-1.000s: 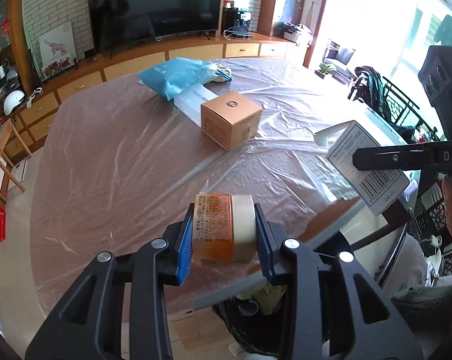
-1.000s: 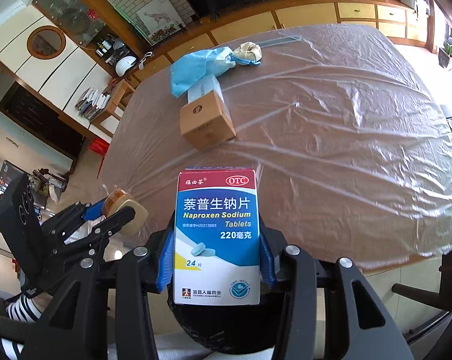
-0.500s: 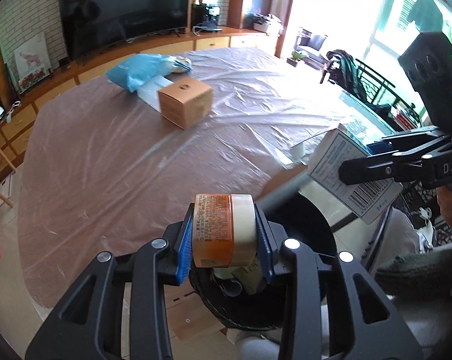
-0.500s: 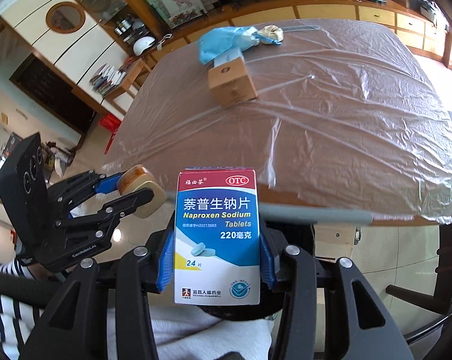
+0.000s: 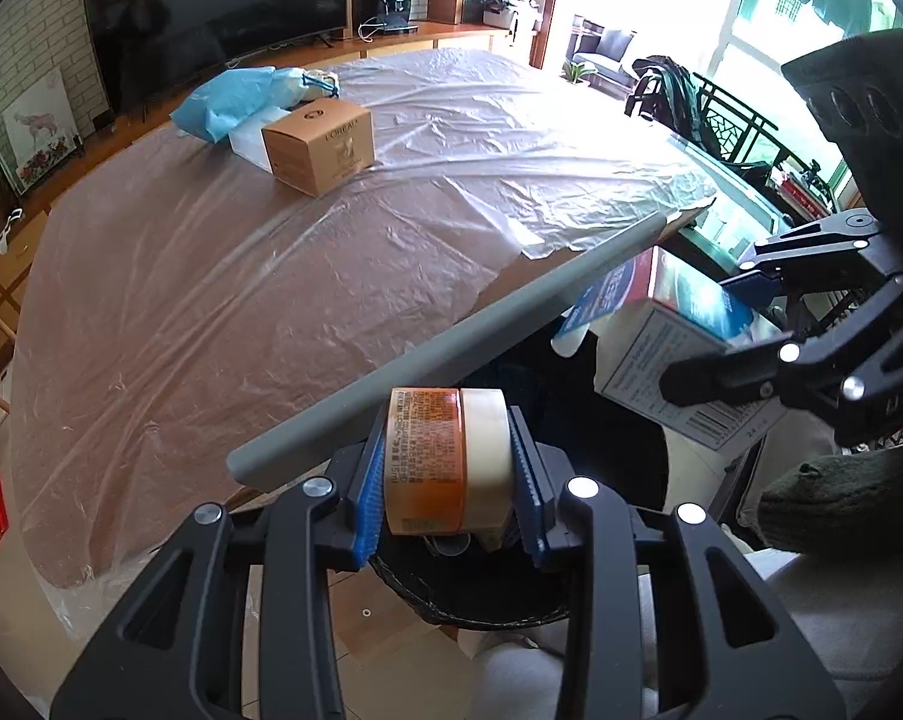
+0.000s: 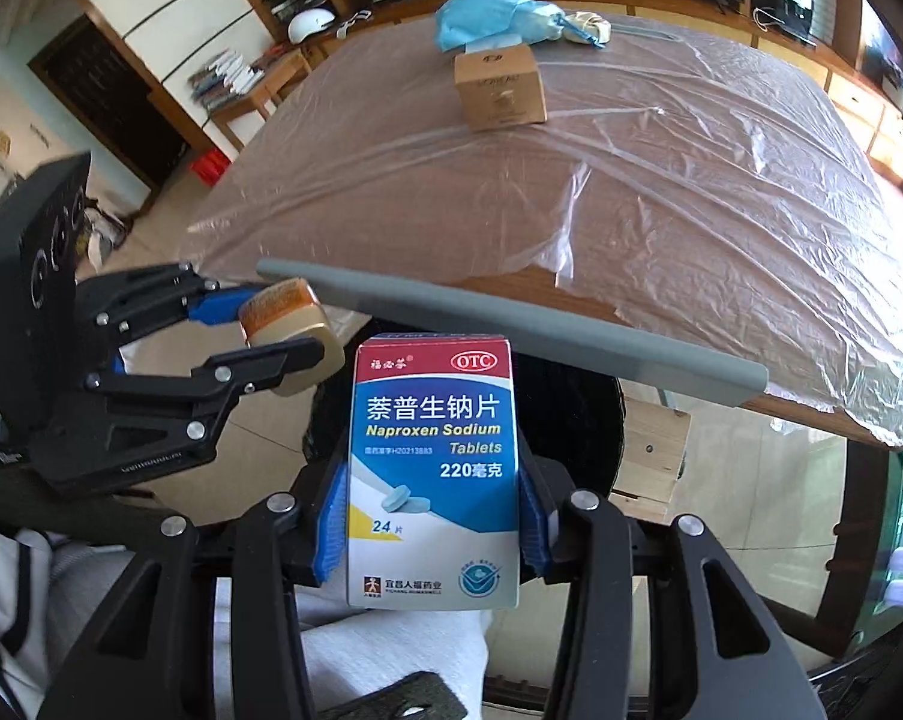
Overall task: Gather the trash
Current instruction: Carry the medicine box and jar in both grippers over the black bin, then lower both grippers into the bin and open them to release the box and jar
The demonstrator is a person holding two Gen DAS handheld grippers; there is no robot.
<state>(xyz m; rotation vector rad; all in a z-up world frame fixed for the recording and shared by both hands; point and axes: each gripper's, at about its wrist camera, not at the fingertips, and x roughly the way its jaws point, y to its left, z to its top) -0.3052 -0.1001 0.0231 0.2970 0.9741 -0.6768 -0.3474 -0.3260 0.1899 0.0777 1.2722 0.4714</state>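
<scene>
Both grippers carry trash over the bin.
The left gripper [image 5: 448, 471] is clamped on a small orange-and-cream jar [image 5: 445, 459]; the right gripper [image 6: 433, 510] is clamped on a pill box [image 6: 433, 468]. A black bin [image 5: 601, 462] sits just below and ahead of both, under the table [image 5: 211, 300] edge. Farther ahead on the table lie a brown carton [image 5: 319, 144] and a blue bag [image 5: 235, 96].

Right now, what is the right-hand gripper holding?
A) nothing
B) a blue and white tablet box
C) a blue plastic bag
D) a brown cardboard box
B: the right gripper has its jaws shut on the tablet box, while the cardboard box and blue bag lie far off on the table.
</scene>
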